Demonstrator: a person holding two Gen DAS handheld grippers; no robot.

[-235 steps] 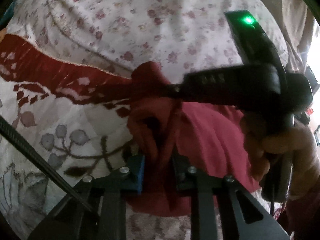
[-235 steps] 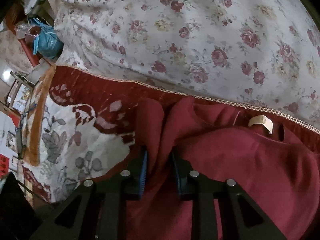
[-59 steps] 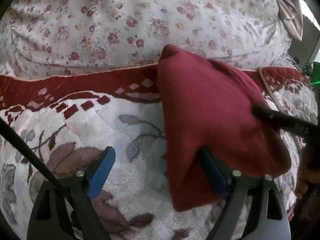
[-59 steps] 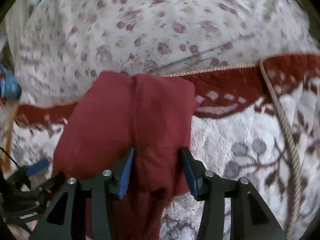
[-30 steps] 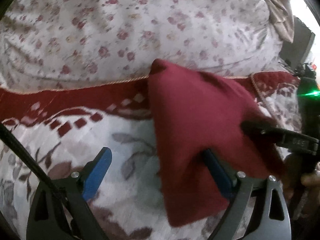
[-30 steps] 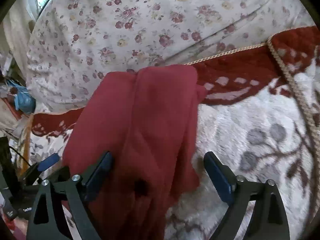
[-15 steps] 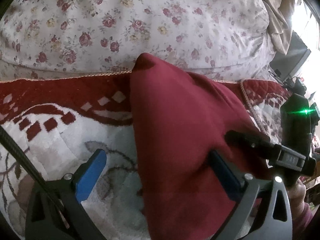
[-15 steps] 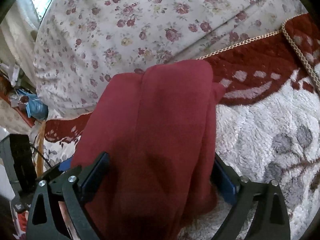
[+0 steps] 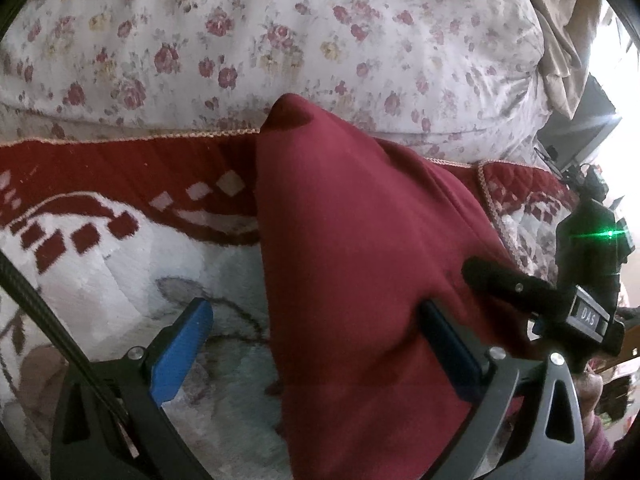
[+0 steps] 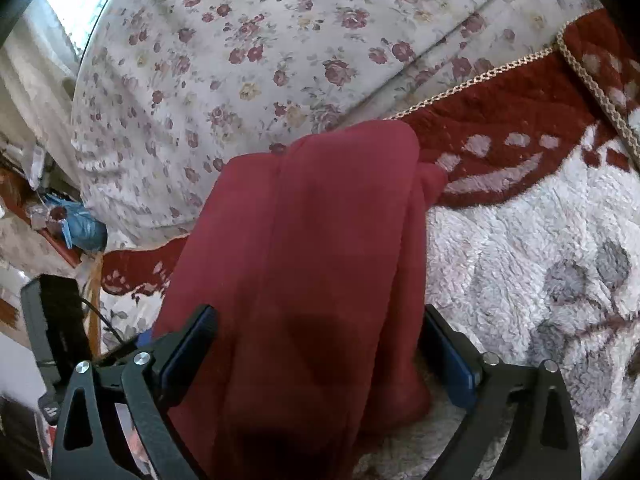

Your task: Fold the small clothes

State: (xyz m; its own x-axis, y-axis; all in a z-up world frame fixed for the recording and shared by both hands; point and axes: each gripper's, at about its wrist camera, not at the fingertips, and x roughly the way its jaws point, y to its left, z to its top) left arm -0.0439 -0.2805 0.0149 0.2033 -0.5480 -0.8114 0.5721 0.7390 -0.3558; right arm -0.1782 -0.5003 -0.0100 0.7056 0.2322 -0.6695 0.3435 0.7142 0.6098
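Left tool [image 9: 316, 354] spread wide, released, straddling the left edge of the folded dark-red knit garment [image 9: 360, 240] lying on the fleecy white-and-red patterned blanket [image 9: 120, 248]. Right tool [image 10: 320, 354] likewise spread, gripping nothing, garment between its blue pads [image 10: 450, 364]. Risk, by judgement: soft stacked layers slipping or springing apart if dragged by a pad on withdrawal; loose right-hand fold most likely to unroll.

The left gripper [image 9: 316, 344] has its 2 blue-padded fingers [image 9: 180, 348] spread wide, and the folded dark red garment [image 9: 360, 260] lies between them on the red-and-white plush blanket [image 9: 100, 272]. A floral quilt [image 9: 260, 40] rises at the far side. At right, the right gripper [image 9: 520, 292] touches the garment's edge.
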